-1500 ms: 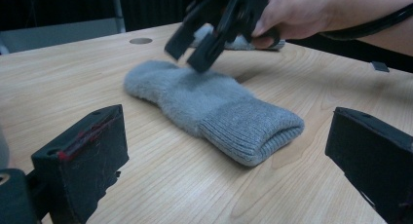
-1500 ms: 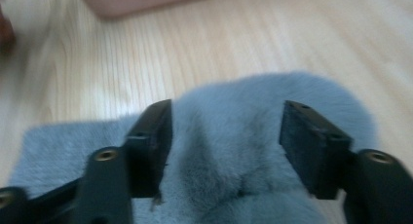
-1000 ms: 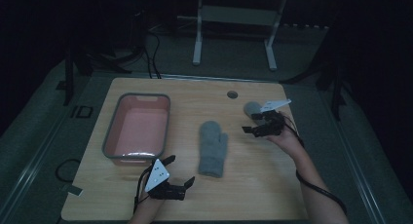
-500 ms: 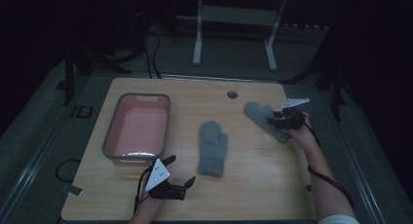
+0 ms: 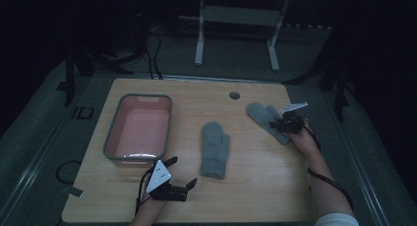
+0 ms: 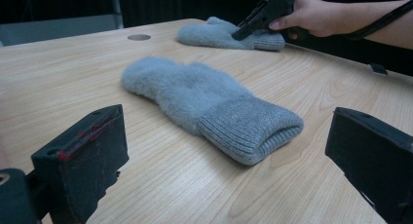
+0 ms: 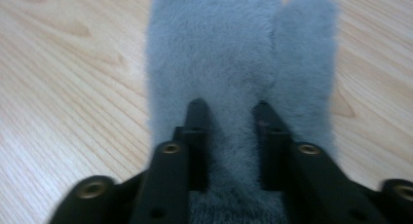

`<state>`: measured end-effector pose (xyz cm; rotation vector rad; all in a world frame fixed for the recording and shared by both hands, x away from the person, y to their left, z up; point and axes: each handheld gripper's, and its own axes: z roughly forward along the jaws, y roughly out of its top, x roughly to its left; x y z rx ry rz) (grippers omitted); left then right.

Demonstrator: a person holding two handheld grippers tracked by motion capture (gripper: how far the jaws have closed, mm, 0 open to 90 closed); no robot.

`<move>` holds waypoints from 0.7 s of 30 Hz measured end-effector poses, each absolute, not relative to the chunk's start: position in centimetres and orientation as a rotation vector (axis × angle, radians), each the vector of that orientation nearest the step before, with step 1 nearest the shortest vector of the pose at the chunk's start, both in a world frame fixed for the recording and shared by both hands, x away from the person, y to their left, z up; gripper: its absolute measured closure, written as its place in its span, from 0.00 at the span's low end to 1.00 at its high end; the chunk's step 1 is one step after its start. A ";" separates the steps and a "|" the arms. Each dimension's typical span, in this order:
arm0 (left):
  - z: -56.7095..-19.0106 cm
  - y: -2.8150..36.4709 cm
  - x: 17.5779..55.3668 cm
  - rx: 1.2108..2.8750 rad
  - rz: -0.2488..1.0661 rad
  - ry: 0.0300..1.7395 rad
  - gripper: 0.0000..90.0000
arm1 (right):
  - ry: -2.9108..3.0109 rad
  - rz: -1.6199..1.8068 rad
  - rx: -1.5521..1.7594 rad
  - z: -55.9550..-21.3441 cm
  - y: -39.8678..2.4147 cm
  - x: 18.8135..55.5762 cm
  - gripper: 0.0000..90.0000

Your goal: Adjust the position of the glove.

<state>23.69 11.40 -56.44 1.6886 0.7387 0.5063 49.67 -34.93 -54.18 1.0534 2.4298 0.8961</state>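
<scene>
Grey fuzzy mitten point(image 7: 234, 63) with ribbed cuff, right gripper point(image 7: 229, 112) just closing, pinching its fleece. Two mittens total, other one point(image 5: 215, 148) mid-table; one pink tub point(image 5: 140, 130). Left gripper point(image 6: 224, 156) wide open.

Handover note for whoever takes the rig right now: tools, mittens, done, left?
Right tool: jaws have just been closing, pinching fabric of the far mitten near its cuff, mitten flat on the table.
Left tool: open, idle at the near edge, pointing at the near mitten.
Bin: left side, nothing in it.
Done: right grasp under way.
Left: probably lift the far mitten, then handle the near one.
</scene>
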 end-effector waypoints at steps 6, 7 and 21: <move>-56.4 11.5 23.7 1.678 0.509 0.748 0.02 | 2.345 0.911 1.188 -53.1 -34.0 48.2 0.90; -56.4 11.5 23.8 1.677 0.509 0.748 0.02 | 2.332 0.918 1.194 -52.9 -33.9 47.9 0.90; -56.2 11.4 23.6 1.679 0.515 0.736 0.02 | 1.921 0.999 1.544 -49.3 -32.8 38.8 0.91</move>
